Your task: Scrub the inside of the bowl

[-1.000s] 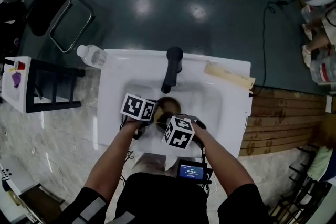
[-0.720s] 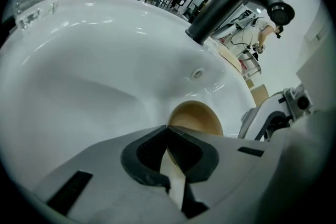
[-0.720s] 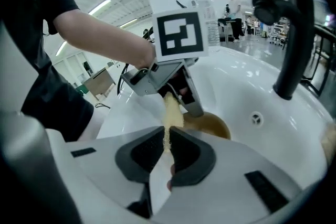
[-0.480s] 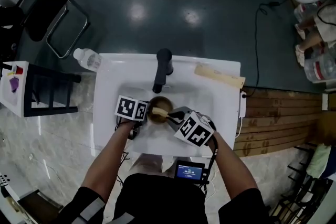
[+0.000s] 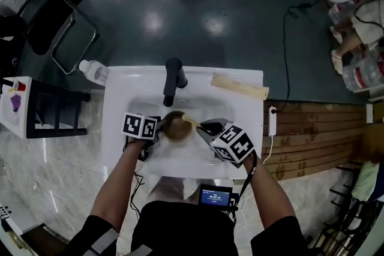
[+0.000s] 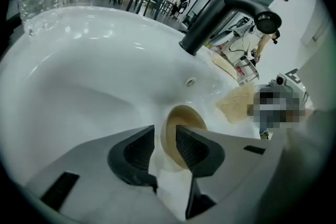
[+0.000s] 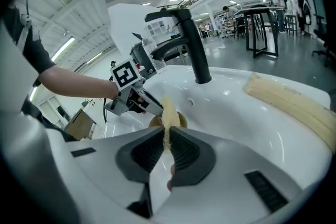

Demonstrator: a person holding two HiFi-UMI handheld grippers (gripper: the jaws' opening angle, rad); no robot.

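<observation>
A tan bowl (image 5: 175,127) lies in the white sink (image 5: 123,99) below the black faucet (image 5: 173,80). My left gripper (image 5: 151,129) sits at the bowl's left edge. Its jaws have just been opening and now stand open, with the bowl's rim (image 6: 181,128) in the gap and no pad pressing on it. My right gripper (image 5: 204,127) is to the right of the bowl, shut on a thin tan scrub pad (image 7: 168,115) that sticks out toward the bowl (image 7: 180,121). The right gripper view also shows the left gripper (image 7: 149,104) by the bowl.
A long tan loofah (image 5: 239,87) lies on the sink's back right ledge. A clear plastic bottle (image 5: 93,72) stands at the back left corner. A black chair (image 5: 57,27) and a dark rack (image 5: 45,108) are left of the sink; wooden flooring lies to the right.
My right gripper has drawn the scrub pad out of the bowl and moved right and slightly up. My left gripper's jaws have opened off the bowl's rim, staying in place.
</observation>
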